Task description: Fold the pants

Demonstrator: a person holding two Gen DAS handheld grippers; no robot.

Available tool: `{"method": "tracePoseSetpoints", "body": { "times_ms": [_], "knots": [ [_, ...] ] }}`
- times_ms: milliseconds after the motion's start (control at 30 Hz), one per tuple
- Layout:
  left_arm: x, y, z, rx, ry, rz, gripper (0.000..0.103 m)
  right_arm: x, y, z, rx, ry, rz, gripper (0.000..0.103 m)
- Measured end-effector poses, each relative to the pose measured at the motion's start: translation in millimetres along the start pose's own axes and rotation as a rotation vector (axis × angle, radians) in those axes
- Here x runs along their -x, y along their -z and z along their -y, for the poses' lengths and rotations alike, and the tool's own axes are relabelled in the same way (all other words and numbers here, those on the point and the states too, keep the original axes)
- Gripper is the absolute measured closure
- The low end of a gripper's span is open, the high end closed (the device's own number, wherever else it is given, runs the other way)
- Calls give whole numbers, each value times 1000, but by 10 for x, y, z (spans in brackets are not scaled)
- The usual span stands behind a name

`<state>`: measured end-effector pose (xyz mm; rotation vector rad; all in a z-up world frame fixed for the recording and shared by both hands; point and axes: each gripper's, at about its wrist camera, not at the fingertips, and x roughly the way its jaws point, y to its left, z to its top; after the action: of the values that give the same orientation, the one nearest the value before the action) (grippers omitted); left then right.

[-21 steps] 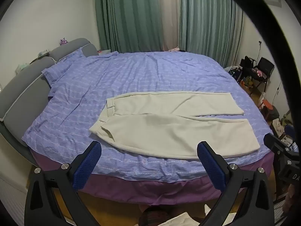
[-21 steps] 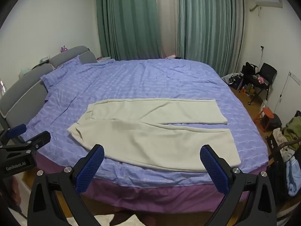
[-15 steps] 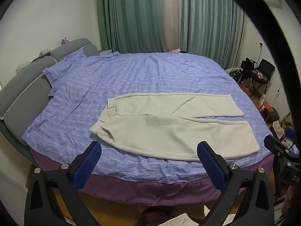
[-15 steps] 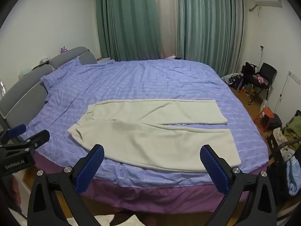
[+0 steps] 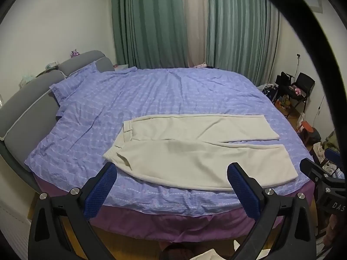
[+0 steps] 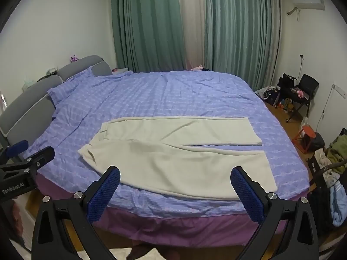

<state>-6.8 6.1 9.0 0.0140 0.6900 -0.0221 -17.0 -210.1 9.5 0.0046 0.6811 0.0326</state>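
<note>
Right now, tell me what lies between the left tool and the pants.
Only a bare strip of the blue bedspread separates the open left tool from the near edge of the cream pants. Nothing else lies there, as the left wrist view shows.

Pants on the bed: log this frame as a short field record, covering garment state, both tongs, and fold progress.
garment: cream pants, spread flat, unfolded
layout: waistband toward the headboard, legs side by side, cuffs at the opposite end
surface: purple bedspread
left tongs: open, empty, short of the near bed edge
right tongs: open, empty, short of the near bed edge
contact: none
fold progress: not started
</note>
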Motion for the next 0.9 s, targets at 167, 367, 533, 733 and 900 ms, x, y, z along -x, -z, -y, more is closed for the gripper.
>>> {"method": "tracePoseSetpoints", "body": {
  "times_ms": [167,367,533,733,900],
  "knots": [
    [33,10,15,0,-6,15,0,31,-9,-13,6,-1,11,0],
    [77,22,12,11,-9,26,0,35,2,-19,14,-7,18,0],
    [102,19,5,18,-15,31,0,40,42,-28,18,-12,24,0],
    [122,-3,5,18,-12,35,0,49,45,-32,20,-12,27,0],
    [123,-32,15,14,-8,40,0,52,44,-27,19,-11,28,0]
  ]
}}
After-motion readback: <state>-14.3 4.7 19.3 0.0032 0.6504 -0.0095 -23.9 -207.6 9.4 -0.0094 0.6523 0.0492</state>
